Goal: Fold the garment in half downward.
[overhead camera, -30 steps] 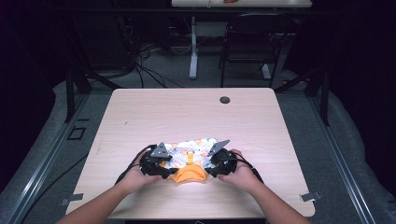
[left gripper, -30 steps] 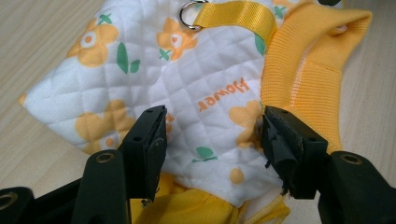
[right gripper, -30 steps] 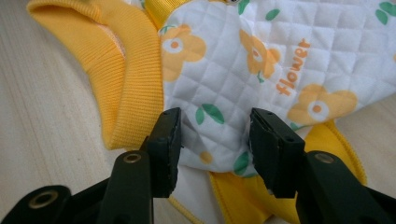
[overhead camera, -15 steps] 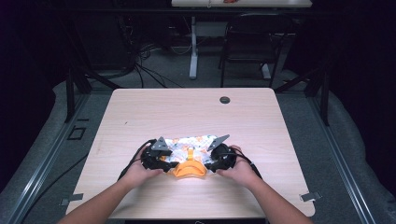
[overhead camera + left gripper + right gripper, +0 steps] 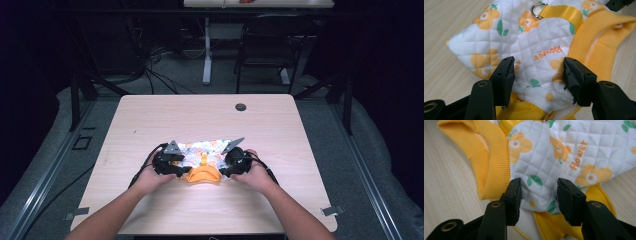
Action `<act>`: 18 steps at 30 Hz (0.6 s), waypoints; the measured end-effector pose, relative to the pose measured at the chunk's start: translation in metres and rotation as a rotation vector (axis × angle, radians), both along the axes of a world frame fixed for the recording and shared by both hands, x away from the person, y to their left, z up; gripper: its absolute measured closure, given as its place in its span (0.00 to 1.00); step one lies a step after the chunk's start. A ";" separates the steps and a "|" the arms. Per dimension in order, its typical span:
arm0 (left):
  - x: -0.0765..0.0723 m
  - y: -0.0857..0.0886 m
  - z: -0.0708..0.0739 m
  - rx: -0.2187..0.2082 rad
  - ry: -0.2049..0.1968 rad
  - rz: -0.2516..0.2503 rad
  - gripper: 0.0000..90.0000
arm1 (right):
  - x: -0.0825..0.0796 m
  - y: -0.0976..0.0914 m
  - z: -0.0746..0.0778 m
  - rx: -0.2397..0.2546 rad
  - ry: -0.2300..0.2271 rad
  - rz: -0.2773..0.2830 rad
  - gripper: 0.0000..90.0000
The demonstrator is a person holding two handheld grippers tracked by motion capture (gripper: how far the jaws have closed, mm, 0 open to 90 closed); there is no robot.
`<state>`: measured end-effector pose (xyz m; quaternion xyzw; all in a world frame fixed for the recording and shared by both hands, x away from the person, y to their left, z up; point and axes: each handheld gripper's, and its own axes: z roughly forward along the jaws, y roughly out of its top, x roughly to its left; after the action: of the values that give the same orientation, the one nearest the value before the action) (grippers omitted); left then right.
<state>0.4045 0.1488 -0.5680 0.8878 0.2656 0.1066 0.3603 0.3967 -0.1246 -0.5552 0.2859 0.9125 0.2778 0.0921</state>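
A small quilted garment [image 5: 206, 148], white with orange flowers and yellow ribbed trim, lies at the near middle of the wooden table [image 5: 150, 120]. My left gripper [image 5: 172, 162] rests on its left end and my right gripper [image 5: 233, 161] on its right end, with the yellow collar [image 5: 202, 174] between them. In the left gripper view the gripper [image 5: 537, 65] stands open, its jaws either side of a puffed fold of the garment [image 5: 536, 37] beside the collar [image 5: 596, 37]. The right gripper [image 5: 539, 187] is likewise open astride a quilted flap [image 5: 544, 157]. A metal ring [image 5: 537, 10] sits on a yellow strap.
A dark round grommet [image 5: 241, 107] is set in the table's far side. Beyond the table stand a chair [image 5: 265, 55] and a desk leg [image 5: 206, 50], with cables on the floor. Bare wood surrounds the garment.
Both hands have crept slightly farther from the table's near edge and a little closer together. The garment looks more bunched between the grippers.
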 end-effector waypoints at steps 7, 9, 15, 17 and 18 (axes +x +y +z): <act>0.008 0.000 -0.001 -0.006 -0.008 0.020 0.48 | 0.009 0.003 0.000 -0.013 -0.009 -0.011 0.60; 0.010 0.000 -0.002 -0.012 -0.010 0.034 0.48 | 0.011 0.003 -0.001 -0.001 -0.014 -0.020 0.60; 0.016 0.000 -0.003 -0.017 -0.014 0.049 0.48 | 0.017 0.000 -0.002 0.020 -0.017 -0.042 0.60; 0.017 0.000 -0.003 -0.024 -0.014 0.057 0.48 | 0.018 -0.001 -0.003 0.026 -0.018 -0.044 0.60; 0.018 0.000 -0.003 -0.026 -0.013 0.058 0.48 | 0.019 -0.001 -0.003 0.029 -0.018 -0.047 0.60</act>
<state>0.4221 0.1486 -0.5714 0.8743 0.2901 0.1194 0.3705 0.4153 -0.1258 -0.5582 0.3060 0.9006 0.2913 0.1025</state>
